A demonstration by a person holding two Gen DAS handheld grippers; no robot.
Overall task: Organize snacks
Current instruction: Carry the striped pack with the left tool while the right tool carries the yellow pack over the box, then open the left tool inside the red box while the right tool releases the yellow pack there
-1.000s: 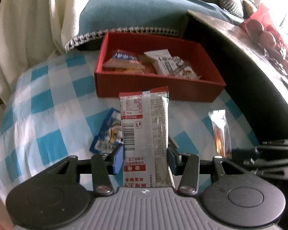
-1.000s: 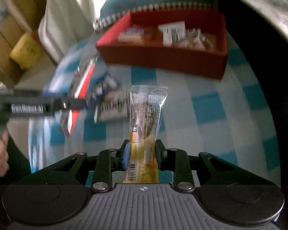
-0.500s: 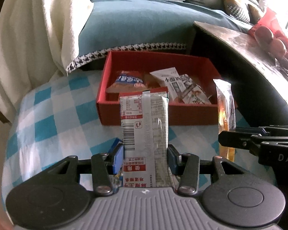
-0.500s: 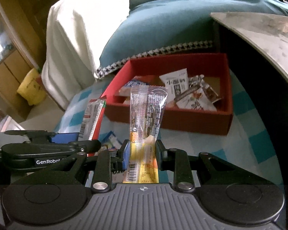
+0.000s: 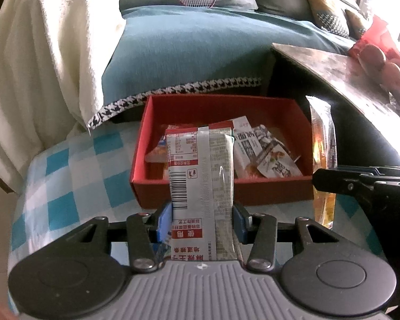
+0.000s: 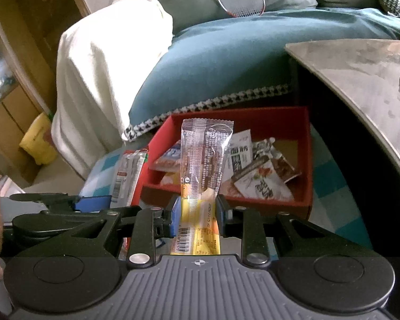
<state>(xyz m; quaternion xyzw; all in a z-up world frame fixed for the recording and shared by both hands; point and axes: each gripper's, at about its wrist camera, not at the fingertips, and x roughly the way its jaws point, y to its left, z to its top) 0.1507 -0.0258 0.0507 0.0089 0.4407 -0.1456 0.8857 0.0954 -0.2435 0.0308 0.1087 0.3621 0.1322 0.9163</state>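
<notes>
My left gripper (image 5: 202, 220) is shut on a red and silver snack packet (image 5: 200, 176) and holds it upright in front of the red box (image 5: 221, 101). My right gripper (image 6: 197, 213) is shut on a clear and yellow snack bar packet (image 6: 204, 157), also upright before the red box (image 6: 305, 160). The box holds several snack packets (image 5: 264, 152). Each gripper shows in the other's view: the right one with its bar (image 5: 322, 144) at the right, the left one with its packet (image 6: 128, 176) at the left.
The box stands on a blue and white checked cloth (image 5: 74, 186). A dark table (image 5: 346, 74) is on the right. A teal sofa (image 5: 186, 48) with a white blanket (image 5: 40, 53) lies behind the box. A yellow bag (image 6: 37, 141) sits on the floor at the left.
Both grippers have lifted with their packets and moved closer to the red box, which now sits lower and nearer in both views. The loose blue packet on the cloth is out of sight.
</notes>
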